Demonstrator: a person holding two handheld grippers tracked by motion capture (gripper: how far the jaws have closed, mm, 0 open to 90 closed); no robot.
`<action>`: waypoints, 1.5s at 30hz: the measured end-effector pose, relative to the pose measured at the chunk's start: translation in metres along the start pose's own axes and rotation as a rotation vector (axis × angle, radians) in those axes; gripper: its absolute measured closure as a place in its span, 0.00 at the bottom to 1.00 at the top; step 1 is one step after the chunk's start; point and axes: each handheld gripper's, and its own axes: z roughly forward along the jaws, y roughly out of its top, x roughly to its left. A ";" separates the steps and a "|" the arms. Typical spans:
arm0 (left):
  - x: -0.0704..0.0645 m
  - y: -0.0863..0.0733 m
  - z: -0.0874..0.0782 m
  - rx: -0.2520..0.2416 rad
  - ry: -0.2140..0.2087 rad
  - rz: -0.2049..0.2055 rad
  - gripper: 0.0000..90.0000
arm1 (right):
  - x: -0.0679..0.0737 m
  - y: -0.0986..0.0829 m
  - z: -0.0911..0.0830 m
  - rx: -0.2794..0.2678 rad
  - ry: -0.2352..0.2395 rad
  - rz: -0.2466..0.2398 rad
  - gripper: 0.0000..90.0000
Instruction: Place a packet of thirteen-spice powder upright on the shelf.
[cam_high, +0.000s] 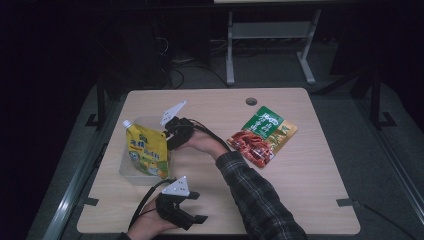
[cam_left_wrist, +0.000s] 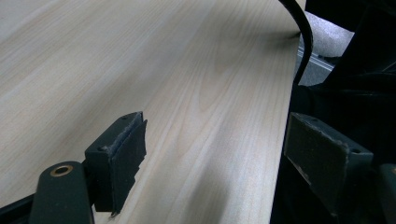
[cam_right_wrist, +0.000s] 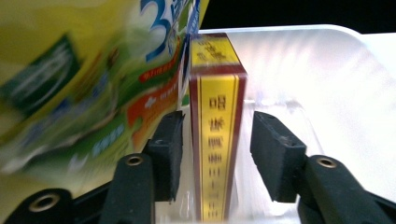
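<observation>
Tub: a clear plastic tub (cam_high: 131, 175) stands near the left edge of the table (cam_high: 300, 200), about midway along it; in the right gripper view its pale walls (cam_right_wrist: 327, 74) curve round behind the things inside.
In the tub: a yellow drink pouch (cam_high: 147, 150) with a white spout stands upright, leaning a little; beside it, seen in the right gripper view, a narrow yellow and dark red box (cam_right_wrist: 217, 140) stands on end, touching the pouch (cam_right_wrist: 84, 88).
Right gripper: the right gripper (cam_high: 170, 134) reaches over the tub's right rim; its jaws are apart, one on each side of the box, with a gap at the right jaw, so the box is not clamped.
Left gripper: the left gripper (cam_high: 192, 212) rests near the front edge of the table, left of centre; in its own view the jaws stand wide apart over bare wood (cam_left_wrist: 187, 70).
Outside the tub: a red and green snack bag (cam_high: 262, 135) lies flat toward the right half of the table, well apart from the tub.
</observation>
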 end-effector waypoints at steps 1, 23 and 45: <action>0.001 0.000 0.000 0.003 0.000 0.003 0.22 | 0.001 -0.002 -0.003 -0.002 -0.005 0.006 0.56; 0.008 -0.002 -0.001 0.023 0.038 0.001 0.22 | 0.025 -0.063 -0.092 0.041 -0.168 0.149 0.41; 0.011 -0.004 0.001 0.026 0.047 -0.012 0.22 | 0.013 -0.142 -0.159 0.081 -0.395 0.336 0.51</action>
